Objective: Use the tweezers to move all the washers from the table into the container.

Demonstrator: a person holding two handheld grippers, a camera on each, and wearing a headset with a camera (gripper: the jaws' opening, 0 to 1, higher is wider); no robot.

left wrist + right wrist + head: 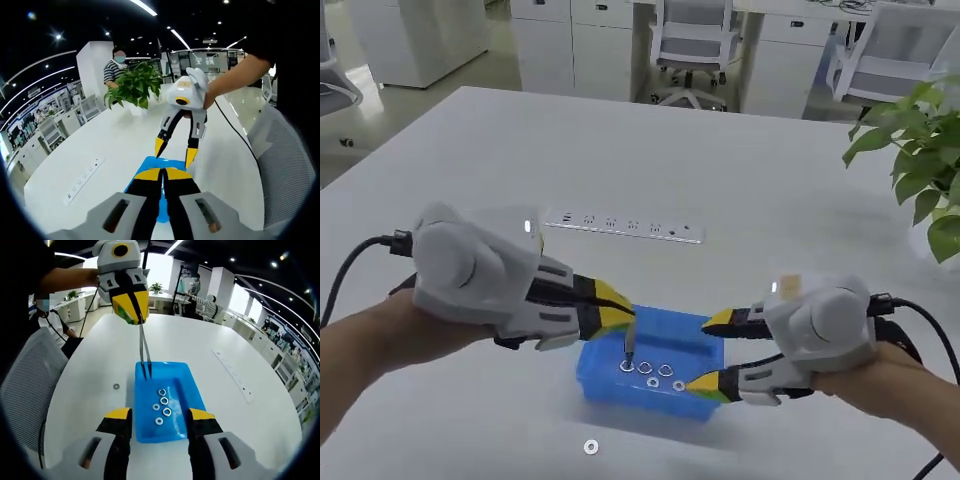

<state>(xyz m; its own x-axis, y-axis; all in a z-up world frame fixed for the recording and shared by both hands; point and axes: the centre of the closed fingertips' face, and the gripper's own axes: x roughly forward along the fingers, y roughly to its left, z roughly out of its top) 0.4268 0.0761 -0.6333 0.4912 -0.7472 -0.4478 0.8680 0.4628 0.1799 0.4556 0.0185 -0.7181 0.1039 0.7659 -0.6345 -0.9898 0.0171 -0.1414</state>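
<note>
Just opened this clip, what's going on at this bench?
A person works with two handheld grippers. The left gripper is shut on tweezers, whose tips point down into the blue container on the white table. The right gripper is open, its jaws straddling the container's near end. Five washers lie in the container. One loose washer lies on the table beside it, not yet moved.
</note>
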